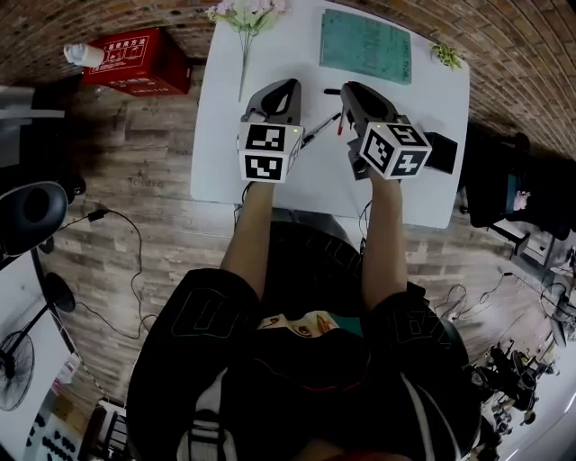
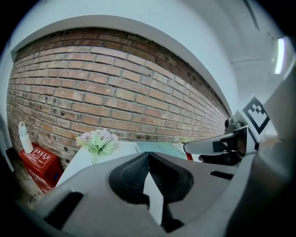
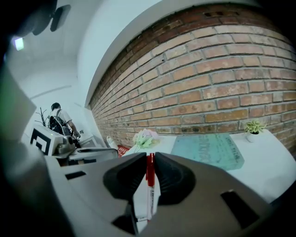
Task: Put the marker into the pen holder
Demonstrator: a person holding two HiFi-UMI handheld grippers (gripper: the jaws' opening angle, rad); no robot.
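Right tool (image 3: 149,159) nearest: I'm gripping red-capped marker (image 3: 150,172) between its jaws, hovering over worktop (image 1: 216,135). Left tool (image 2: 148,155) idling, jaws touching, holding nothing. Pickup looking done; insertion remaining. Pen holder possibly being dark box (image 1: 441,151) at right tool's 3 o'clock.

Two tools are counted over the counter (image 1: 220,135): the left tool (image 1: 286,86) and the right tool (image 1: 352,88). One marker cube is carried by each, two in all (image 1: 268,151) (image 1: 393,149). One red marker (image 3: 150,172) is counted, and one black pen (image 1: 319,129) lying on the counter. At the counter's far side, one bunch of flowers (image 1: 245,16), one teal mat (image 1: 364,45) and one small potted plant (image 1: 445,54) are counted. One black pen holder (image 1: 441,151) is seen at the counter's right edge. On the floor left of the counter, one red box (image 1: 135,58) and one white bottle (image 1: 83,56) are counted.
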